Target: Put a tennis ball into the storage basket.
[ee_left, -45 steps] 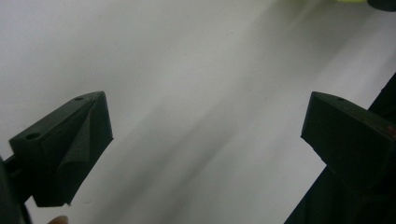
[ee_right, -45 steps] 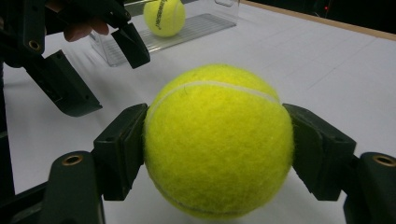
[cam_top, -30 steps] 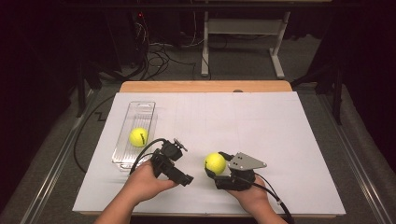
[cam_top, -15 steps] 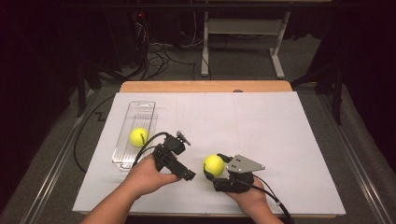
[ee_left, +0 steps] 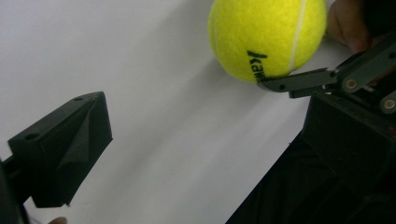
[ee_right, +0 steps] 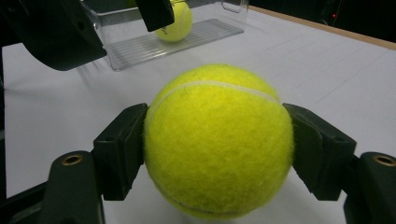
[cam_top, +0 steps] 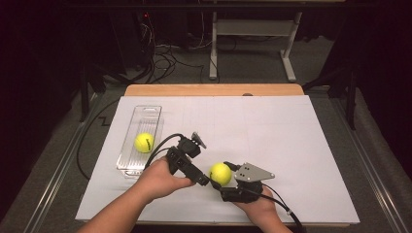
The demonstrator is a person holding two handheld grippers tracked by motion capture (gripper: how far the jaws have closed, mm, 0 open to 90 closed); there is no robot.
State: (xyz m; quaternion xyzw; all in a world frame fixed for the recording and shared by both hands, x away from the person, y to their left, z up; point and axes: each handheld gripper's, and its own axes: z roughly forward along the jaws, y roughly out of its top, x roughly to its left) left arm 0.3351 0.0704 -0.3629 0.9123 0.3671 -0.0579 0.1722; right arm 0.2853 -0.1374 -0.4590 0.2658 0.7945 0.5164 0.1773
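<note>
A yellow tennis ball (cam_top: 219, 173) sits on the white table cover near the front, and my right gripper (cam_top: 221, 178) is shut on it. In the right gripper view both black pads (ee_right: 123, 149) press the ball (ee_right: 219, 140) from either side. My left gripper (cam_top: 198, 166) is just left of that ball, pointing at it, its jaws spread wide around bare cover. In the left gripper view one of its fingers (ee_left: 60, 149) stands at the left, and the ball (ee_left: 266, 37) lies beyond with a right gripper finger (ee_left: 299, 81) against it. A second tennis ball (cam_top: 144, 142) lies in a clear plastic tray (cam_top: 145, 114).
The clear tray (ee_right: 140, 46) with its ball (ee_right: 180, 23) stands left of both hands, lengthwise toward the back. White cover (cam_top: 291, 145) stretches to the right and rear. A wooden table edge (cam_top: 214, 90) runs along the back; cables trail from both grippers.
My left gripper has moved right and slightly up, from beside the tray to close against the ball in the right gripper. The right gripper and its ball have stayed in place.
</note>
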